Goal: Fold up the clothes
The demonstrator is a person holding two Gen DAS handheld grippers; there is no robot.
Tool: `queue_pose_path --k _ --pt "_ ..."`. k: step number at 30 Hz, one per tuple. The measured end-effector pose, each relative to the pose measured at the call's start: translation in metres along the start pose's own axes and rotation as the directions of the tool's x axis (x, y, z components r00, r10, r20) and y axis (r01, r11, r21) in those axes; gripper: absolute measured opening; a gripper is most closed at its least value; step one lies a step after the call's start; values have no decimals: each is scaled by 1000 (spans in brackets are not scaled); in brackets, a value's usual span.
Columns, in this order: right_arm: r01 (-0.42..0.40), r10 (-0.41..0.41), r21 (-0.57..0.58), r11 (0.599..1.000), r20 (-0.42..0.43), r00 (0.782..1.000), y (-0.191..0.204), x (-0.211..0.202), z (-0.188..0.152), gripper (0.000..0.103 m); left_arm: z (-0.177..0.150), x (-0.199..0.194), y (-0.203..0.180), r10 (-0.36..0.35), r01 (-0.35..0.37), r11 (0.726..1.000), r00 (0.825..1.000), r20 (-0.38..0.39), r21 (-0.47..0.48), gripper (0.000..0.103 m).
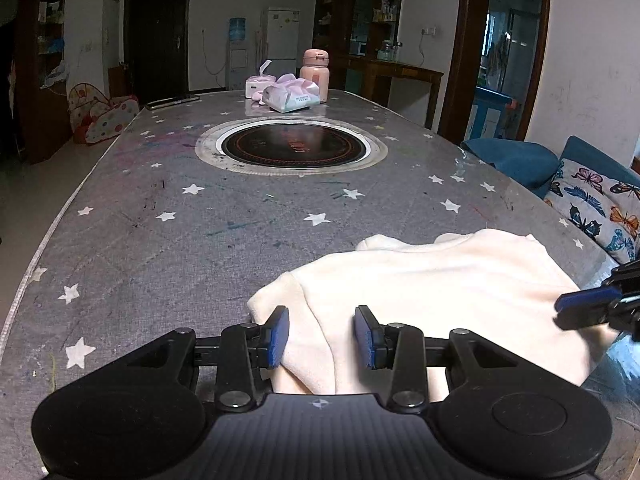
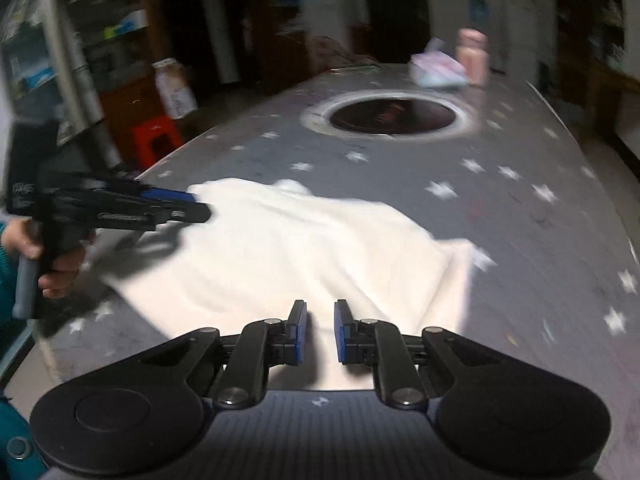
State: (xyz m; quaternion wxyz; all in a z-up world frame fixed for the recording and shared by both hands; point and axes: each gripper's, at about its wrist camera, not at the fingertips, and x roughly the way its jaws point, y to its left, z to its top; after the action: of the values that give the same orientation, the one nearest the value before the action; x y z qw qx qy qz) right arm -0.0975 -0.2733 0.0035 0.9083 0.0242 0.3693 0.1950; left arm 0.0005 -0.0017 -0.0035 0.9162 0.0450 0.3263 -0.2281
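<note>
Low on the table [image 1: 160,240], a cream garment [image 1: 432,280] lies rumpled near the near edge, partly folded over itself. Above its near-left part the left gripper [image 1: 322,336] hangs with its jaws parted and nothing pinched between the blue pads; a hand [image 2: 60,264] grips its handle in the right wrist view. Over the garment's near edge, the right gripper [image 2: 320,330] has its jaws nearly together, a narrow gap showing, with no cloth caught in them. Farther back sit a round inset cooktop [image 1: 292,148], tissue packs [image 1: 288,94] and a pink bottle [image 1: 315,74].
</note>
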Motion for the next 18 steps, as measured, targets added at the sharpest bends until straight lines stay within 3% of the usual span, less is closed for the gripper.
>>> queue_pose_path --k 3,8,12,18 --pt "5 -6 5 1000 33 999 -8 -10 10 13 2 -1 -2 10 -10 1000 1000 -2 4 40" --pt "90 -91 24 996 61 994 -33 -4 27 17 11 -10 -15 -3 3 1000 1000 19 14 41" --pt "96 -99 89 991 34 994 -55 11 33 17 18 -16 -46 -116 114 992 993 38 61 41" --pt "68 -69 111 992 12 998 -66 25 29 17 19 0 -107 -306 305 938 952 -20 166 42"
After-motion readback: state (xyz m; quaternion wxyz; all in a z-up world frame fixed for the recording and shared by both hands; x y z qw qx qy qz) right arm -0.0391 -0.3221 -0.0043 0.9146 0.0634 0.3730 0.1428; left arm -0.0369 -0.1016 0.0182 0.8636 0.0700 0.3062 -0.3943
